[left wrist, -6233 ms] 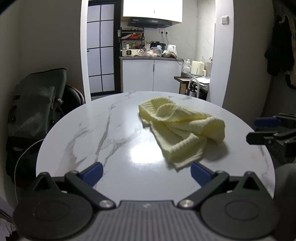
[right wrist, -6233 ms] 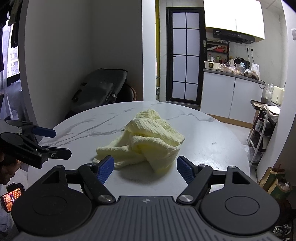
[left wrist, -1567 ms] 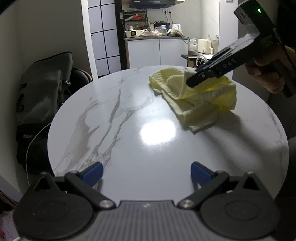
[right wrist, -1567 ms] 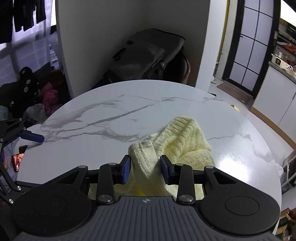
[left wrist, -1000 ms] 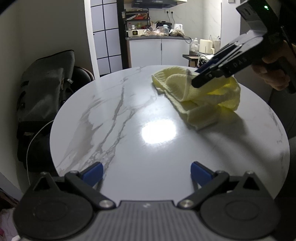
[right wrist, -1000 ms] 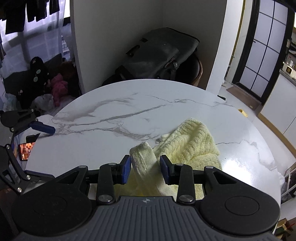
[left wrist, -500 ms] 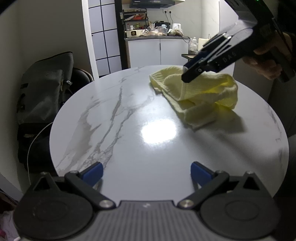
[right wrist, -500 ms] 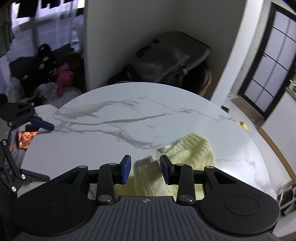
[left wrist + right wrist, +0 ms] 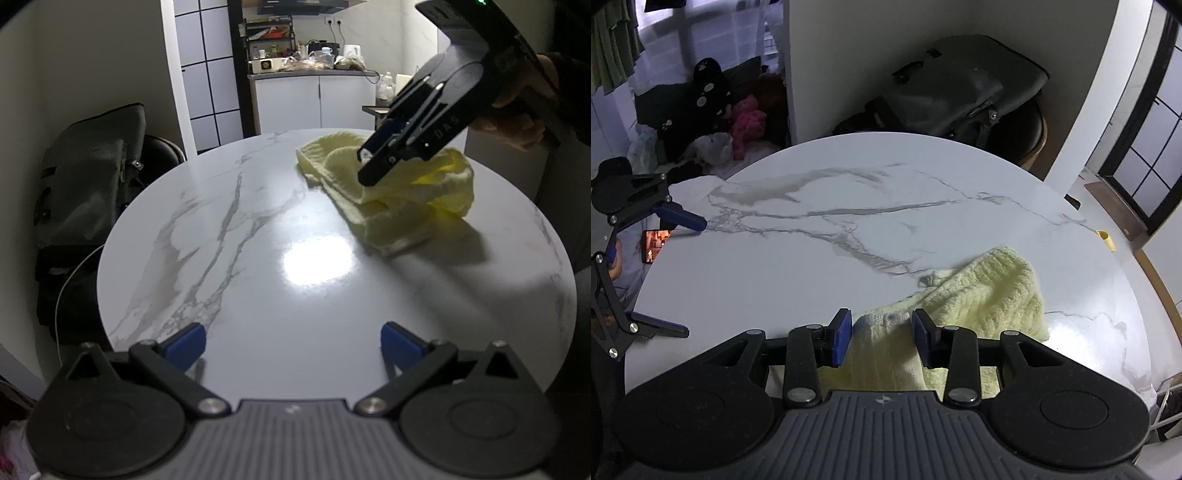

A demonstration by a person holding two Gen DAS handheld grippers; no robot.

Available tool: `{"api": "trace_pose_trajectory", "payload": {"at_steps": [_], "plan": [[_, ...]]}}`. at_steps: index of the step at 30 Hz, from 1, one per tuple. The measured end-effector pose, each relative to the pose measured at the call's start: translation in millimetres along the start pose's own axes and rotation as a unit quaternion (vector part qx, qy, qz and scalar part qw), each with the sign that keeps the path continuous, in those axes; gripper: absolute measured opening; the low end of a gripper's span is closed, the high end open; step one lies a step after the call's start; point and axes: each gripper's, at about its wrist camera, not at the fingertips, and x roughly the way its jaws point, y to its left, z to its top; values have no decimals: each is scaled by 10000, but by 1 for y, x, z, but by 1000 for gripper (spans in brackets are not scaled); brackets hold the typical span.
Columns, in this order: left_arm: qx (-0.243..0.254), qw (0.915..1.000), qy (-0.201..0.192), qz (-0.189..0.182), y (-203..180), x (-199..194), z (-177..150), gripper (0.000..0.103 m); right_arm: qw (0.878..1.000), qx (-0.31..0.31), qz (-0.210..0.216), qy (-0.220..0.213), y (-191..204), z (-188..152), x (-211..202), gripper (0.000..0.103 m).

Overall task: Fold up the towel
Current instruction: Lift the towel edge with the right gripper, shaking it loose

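Note:
A crumpled pale yellow towel (image 9: 406, 199) lies on the far right part of the round marble table (image 9: 221, 258). My right gripper (image 9: 364, 170), held by a person's hand (image 9: 517, 122), points steeply down at the towel's left side. In the right wrist view a raised fold of the towel (image 9: 882, 332) fills the gap between the blue pads of the right gripper (image 9: 881, 332). The jaws are opening slightly and the fold is still between them. My left gripper (image 9: 291, 339) hovers open over the near table edge with nothing in it. It also shows at the left as the left gripper (image 9: 692, 277).
A dark bag (image 9: 85, 192) rests on a chair behind the table, seen too as the bag (image 9: 960, 99). A kitchen counter (image 9: 314, 74) stands far back. A lit phone (image 9: 657, 240) and soft toys (image 9: 746, 118) lie below the table's left edge.
The right gripper has shifted left over the towel, rolled and sunk a little, and the fold between its pads sits lower. The left gripper has kept still.

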Motion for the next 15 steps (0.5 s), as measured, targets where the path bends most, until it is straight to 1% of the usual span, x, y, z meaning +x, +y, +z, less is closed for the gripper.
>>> {"api": "trace_pose_trajectory", "payload": {"at_steps": [1, 2, 8, 13, 15], "plan": [[1, 10000, 1, 0, 0, 0, 0, 102, 10000, 8, -8, 14, -1, 0, 1, 45], [3, 10000, 2, 1, 0, 0, 0, 102, 10000, 38, -8, 30, -2, 0, 2, 47], [-2, 10000, -3, -5, 1, 0, 0, 102, 9997, 176, 72, 124, -9, -3, 7, 49], [-32, 10000, -3, -13, 2, 0, 0, 102, 9997, 200, 119, 90, -11, -5, 7, 48], [-24, 10000, -6, -7, 2, 0, 0, 102, 9998, 158, 123, 59, -10, -4, 3, 45]]}}
